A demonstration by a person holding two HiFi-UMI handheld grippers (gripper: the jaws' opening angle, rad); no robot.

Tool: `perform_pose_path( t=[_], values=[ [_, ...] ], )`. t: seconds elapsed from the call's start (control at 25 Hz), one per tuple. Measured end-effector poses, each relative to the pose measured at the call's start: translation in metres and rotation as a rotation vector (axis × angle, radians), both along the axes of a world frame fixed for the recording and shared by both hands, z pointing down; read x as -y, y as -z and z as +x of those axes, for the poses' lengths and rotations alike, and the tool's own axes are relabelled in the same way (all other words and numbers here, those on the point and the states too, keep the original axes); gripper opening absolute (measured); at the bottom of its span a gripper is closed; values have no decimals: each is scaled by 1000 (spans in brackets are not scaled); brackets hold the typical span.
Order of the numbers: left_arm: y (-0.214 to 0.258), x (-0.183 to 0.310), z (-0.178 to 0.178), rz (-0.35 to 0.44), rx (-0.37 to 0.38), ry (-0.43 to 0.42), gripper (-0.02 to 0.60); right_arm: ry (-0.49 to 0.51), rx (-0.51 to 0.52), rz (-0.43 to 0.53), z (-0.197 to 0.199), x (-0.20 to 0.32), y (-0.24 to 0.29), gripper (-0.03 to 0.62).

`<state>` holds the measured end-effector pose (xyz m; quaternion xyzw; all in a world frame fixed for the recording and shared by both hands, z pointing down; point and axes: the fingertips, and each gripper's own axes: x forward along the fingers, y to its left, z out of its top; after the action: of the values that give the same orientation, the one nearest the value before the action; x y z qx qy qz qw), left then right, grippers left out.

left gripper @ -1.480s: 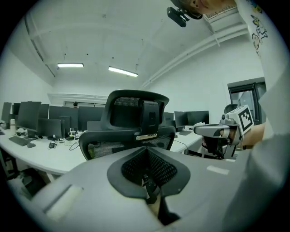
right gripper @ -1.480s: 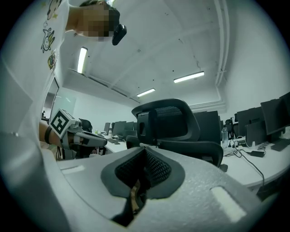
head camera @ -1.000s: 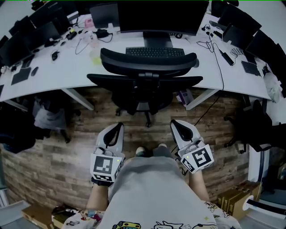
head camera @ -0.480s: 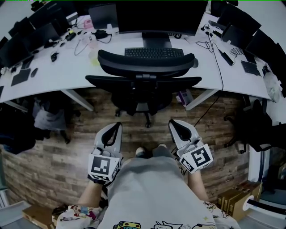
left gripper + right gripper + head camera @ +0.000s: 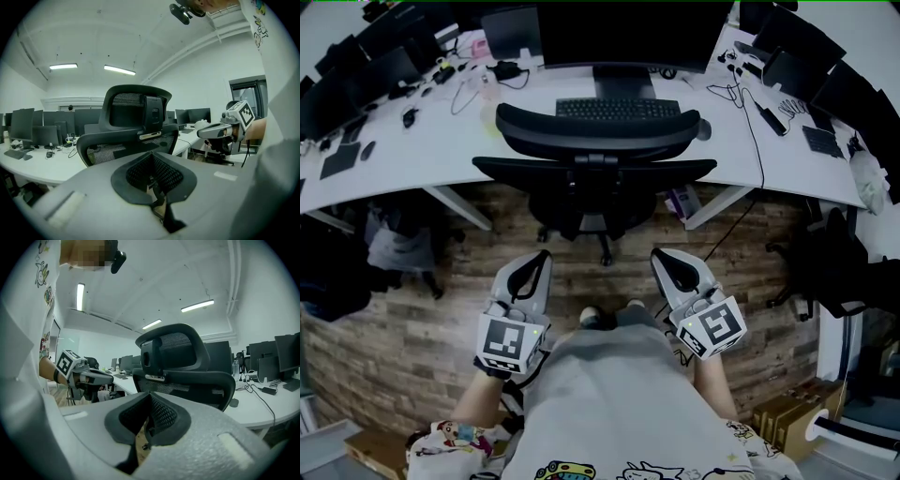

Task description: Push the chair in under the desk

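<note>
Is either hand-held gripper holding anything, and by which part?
Nothing held: left hand-held gripper and right hand-held gripper are both shut, empty, short of the chair.

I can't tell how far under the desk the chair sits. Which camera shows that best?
The head view: it looks down on the chair and desk together. Both gripper views show only its backrest and headrest from behind.

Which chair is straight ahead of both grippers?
The black mesh chair with the headrest, at the desk before the keyboard, its back toward you. The other dark chair stands far off to the right.
</note>
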<state>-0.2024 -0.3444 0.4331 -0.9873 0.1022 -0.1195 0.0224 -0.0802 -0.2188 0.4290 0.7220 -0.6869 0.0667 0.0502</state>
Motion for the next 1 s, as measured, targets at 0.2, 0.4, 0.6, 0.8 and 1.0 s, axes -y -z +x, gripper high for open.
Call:
perform_pose_path(
  t=[0.2, 0.4, 0.6, 0.8, 1.0],
  values=[
    [6, 1, 4, 18, -17, -11, 11, -20, -24, 12, 5, -2, 5, 0],
    [8, 0, 5, 31, -25, -22, 11, -24, -35, 12, 8, -2, 4, 0],
    [10, -1, 7, 50, -33, -43, 11, -35, -41, 22, 10, -1, 5, 0],
    [8, 1, 7, 50, -31, -41, 11, -46, -38, 27, 13, 0, 6, 0],
    [6, 3, 6, 60, -16, -50, 11, -67, -37, 36, 17, -2, 8, 0]
  ],
)
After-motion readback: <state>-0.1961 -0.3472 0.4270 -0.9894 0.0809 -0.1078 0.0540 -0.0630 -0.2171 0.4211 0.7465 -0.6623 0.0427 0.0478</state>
